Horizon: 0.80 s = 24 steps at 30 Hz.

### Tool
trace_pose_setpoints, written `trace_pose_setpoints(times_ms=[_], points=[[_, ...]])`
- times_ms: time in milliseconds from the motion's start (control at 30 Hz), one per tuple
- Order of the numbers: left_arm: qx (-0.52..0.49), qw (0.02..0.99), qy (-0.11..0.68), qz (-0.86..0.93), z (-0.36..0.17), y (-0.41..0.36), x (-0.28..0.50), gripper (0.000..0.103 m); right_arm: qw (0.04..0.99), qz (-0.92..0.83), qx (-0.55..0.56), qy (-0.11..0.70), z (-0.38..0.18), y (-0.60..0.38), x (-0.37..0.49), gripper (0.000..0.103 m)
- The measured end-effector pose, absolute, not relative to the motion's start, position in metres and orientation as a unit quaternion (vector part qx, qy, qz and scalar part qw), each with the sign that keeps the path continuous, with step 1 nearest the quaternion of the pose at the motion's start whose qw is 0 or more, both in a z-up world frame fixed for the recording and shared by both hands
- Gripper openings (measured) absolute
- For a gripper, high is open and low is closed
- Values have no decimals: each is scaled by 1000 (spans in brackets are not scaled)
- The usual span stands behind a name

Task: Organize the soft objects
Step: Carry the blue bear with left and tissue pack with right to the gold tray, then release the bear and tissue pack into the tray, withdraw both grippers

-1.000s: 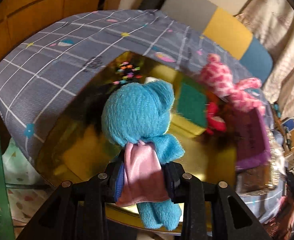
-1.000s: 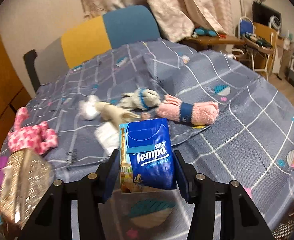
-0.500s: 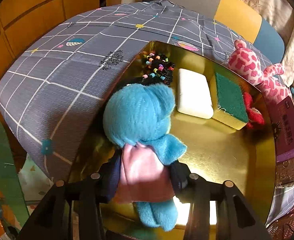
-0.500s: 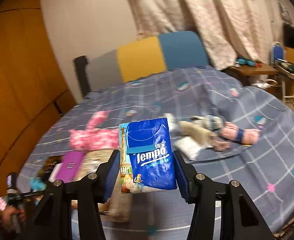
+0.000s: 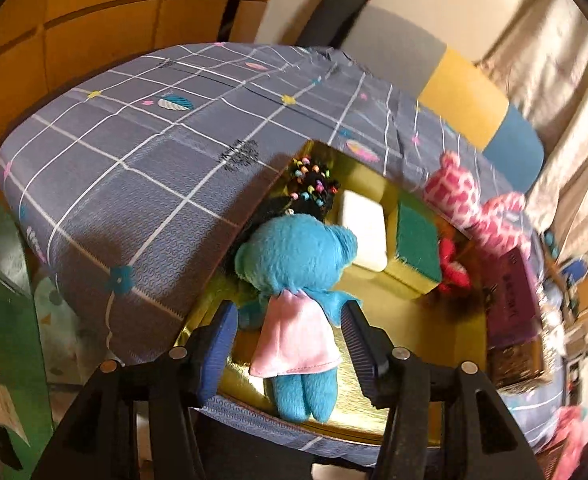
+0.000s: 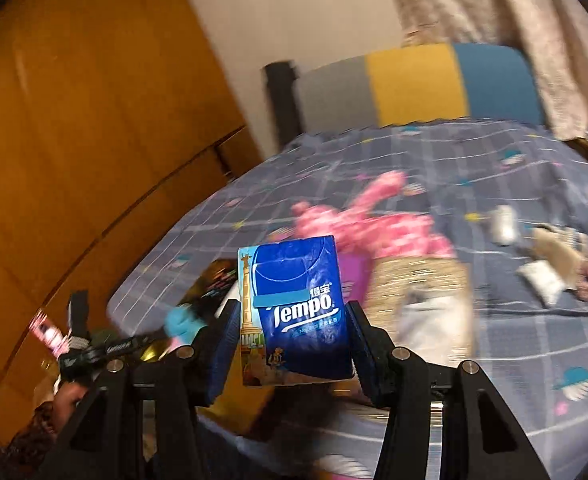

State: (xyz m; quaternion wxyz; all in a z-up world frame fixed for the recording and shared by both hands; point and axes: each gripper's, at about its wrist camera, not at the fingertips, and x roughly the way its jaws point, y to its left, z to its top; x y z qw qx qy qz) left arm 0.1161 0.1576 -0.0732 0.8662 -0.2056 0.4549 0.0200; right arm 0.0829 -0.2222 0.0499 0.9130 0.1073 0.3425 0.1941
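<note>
A blue plush toy [image 5: 294,256] in a pink dress lies on the gold tray [image 5: 414,340], head toward the tray's far side. My left gripper [image 5: 290,332] straddles its body with the jaws opening, and a gap shows on each side of the dress. In the blurred right wrist view my right gripper [image 6: 294,332] is shut on a blue Tempo tissue pack [image 6: 298,308], held upright above the bed near the tray. That view also catches the blue plush toy [image 6: 180,320] and a hand [image 6: 70,396] with the left gripper at the lower left.
On the tray lie a white block [image 5: 364,236], a green-topped sponge [image 5: 416,248], beaded hair ties [image 5: 312,184] and a small red thing [image 5: 452,268]. A pink plush [image 5: 466,200] and a purple box [image 5: 514,296] sit beside it on the checked bedcover [image 5: 134,168]. More soft items [image 6: 554,264] lie further right.
The left jaws have opened off the blue plush, which now rests on the tray. The right gripper has swung left with the tissue pack, toward the tray.
</note>
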Motion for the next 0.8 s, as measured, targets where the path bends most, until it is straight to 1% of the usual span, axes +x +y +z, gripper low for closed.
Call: trace_pose_setpoints(times_ms=[100,267,433,567,800], points=[[-224,868,442,24,-70,164,107,55,900,221,92,364,37,-183,90,53],[-222,877,426,18,-67,163,96,55,876,247,79,407,4,-127,110,53],[-225,878,423,11,-69,165,86,55,860,240,56,447,-42,-75,131,53],[-233,875,425,7,-71,168,81,55,846,224,63,479,-73,-51,149,53],[-246,872,423,7,-72,176,73,54,840,205,62,499,-100,-21,168,53]])
